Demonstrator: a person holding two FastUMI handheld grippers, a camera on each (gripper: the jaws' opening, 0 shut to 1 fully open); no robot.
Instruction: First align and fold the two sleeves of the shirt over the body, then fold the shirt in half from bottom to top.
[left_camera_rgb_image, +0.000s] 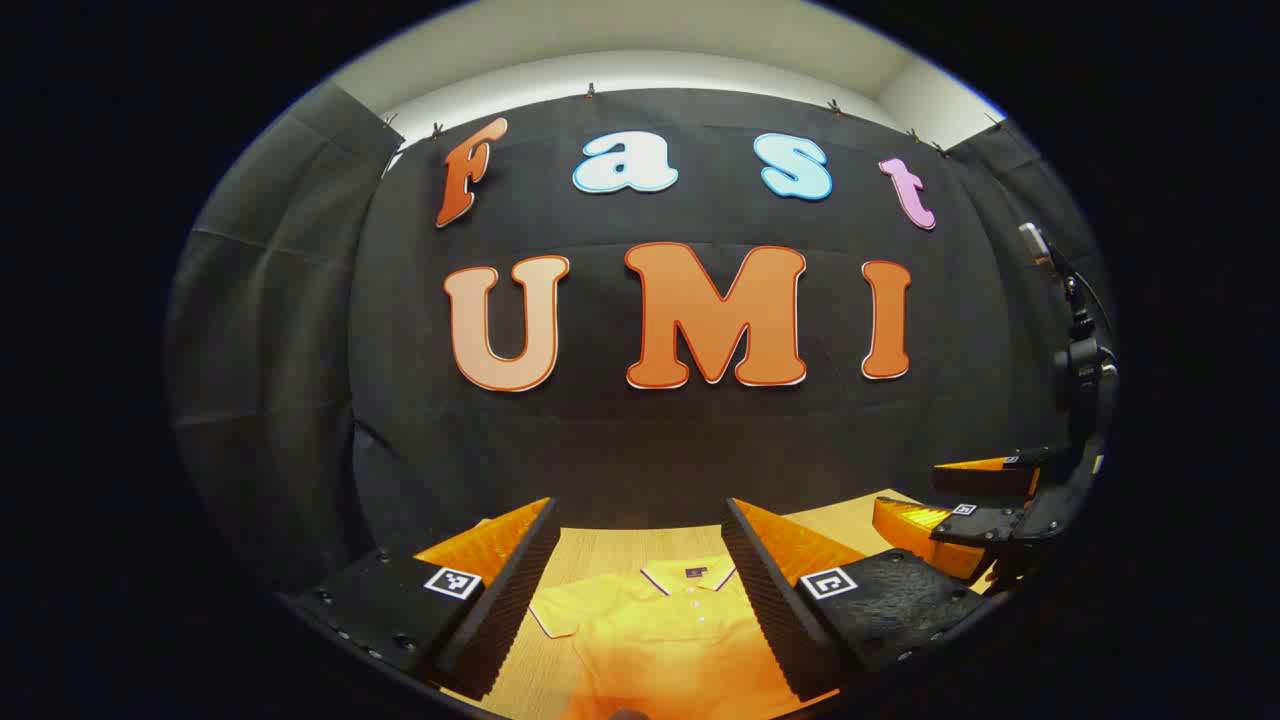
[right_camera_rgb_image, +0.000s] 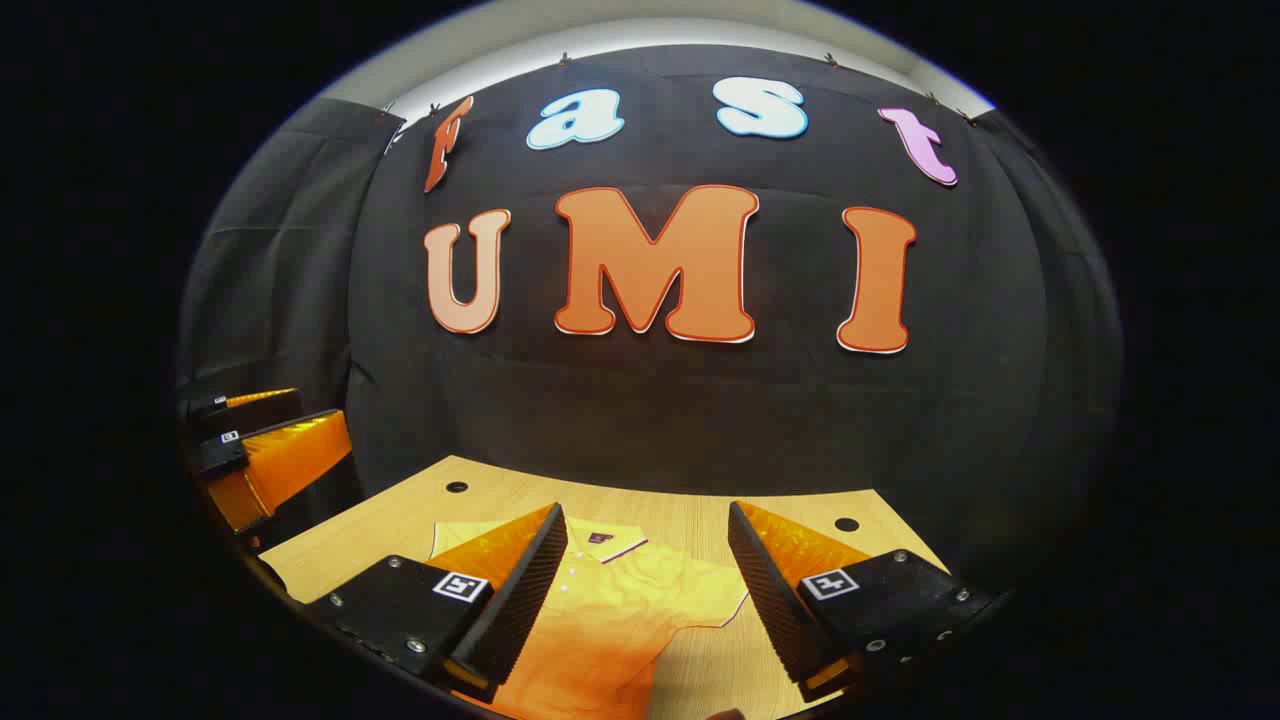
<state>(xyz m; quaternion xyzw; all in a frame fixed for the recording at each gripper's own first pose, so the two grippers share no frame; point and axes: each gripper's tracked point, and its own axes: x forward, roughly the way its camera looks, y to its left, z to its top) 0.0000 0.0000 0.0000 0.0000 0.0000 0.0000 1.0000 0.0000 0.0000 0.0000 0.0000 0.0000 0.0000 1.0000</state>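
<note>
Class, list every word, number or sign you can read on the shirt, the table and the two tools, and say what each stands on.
Yellow polo shirt: the collar tag is too small to read.
Left tool: square black-and-white markers, patterns rather than words.
Right tool: similar square markers, no words.
Wooden table: no text.
</note>
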